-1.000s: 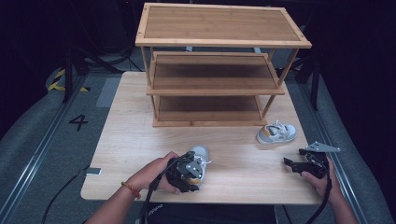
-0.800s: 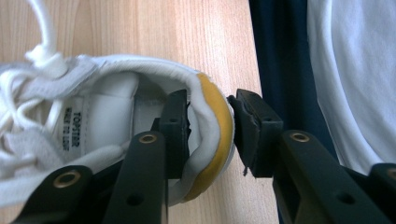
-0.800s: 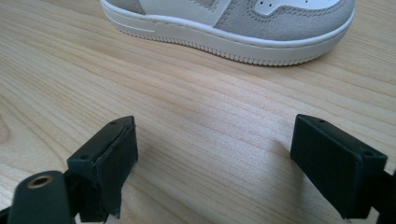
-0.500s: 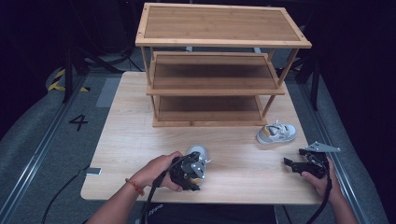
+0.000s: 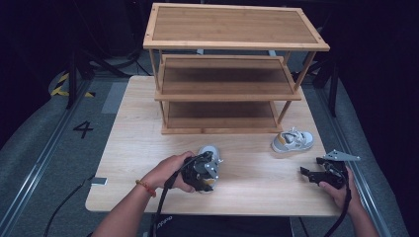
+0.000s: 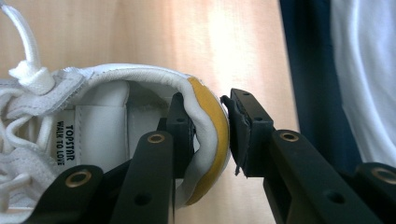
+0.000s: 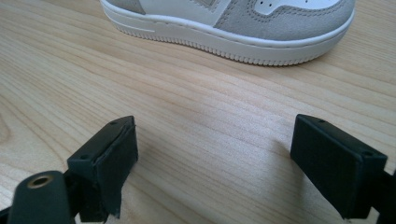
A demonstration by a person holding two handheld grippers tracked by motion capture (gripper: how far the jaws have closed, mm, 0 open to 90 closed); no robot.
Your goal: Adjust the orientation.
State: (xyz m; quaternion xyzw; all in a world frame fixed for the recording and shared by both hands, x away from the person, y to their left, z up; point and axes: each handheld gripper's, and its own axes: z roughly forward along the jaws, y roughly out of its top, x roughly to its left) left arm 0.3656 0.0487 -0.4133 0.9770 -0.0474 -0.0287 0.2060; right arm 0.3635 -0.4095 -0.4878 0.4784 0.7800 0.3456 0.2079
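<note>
Shoe (image 6: pixel 93 135), white with a yellow heel tab, lies on the table (image 5: pixel 247 197) in front of the rack (image 5: pixel 232 74), toward your side of the table. In the high view your left gripper (image 5: pixel 202 173) covers most of it; its pale toe end shows on the rack side of the gripper.

Rack: three wooden shelves, top, middle and bottom. All that shows of each shelf is bare board. The second shoe (image 5: pixel 292 140), grey and white, sits on the table just off the rack's front right leg, not on any shelf.

Left gripper (image 6: pixel 208 140): jaws part-way closed, straddling the heel collar of the shoe. One finger (image 6: pixel 180 130) is inside the shoe opening, pressed against the padded collar. The other finger (image 6: pixel 247 135) is outside, at the yellow tab; a thin gap shows beside its pad, so you cannot tell whether the pinch is firm. The insole label and the laces show farther inside the shoe.

Right gripper (image 7: pixel 229 177): jaws spread wide, nothing between them, bare table below. It sits low over the table to the right of the rack's front, with the second shoe (image 7: pixel 233 28) near, ahead of the fingertips, not touching. Your right hand (image 5: pixel 341 190) holds it near the table's right edge.
</note>
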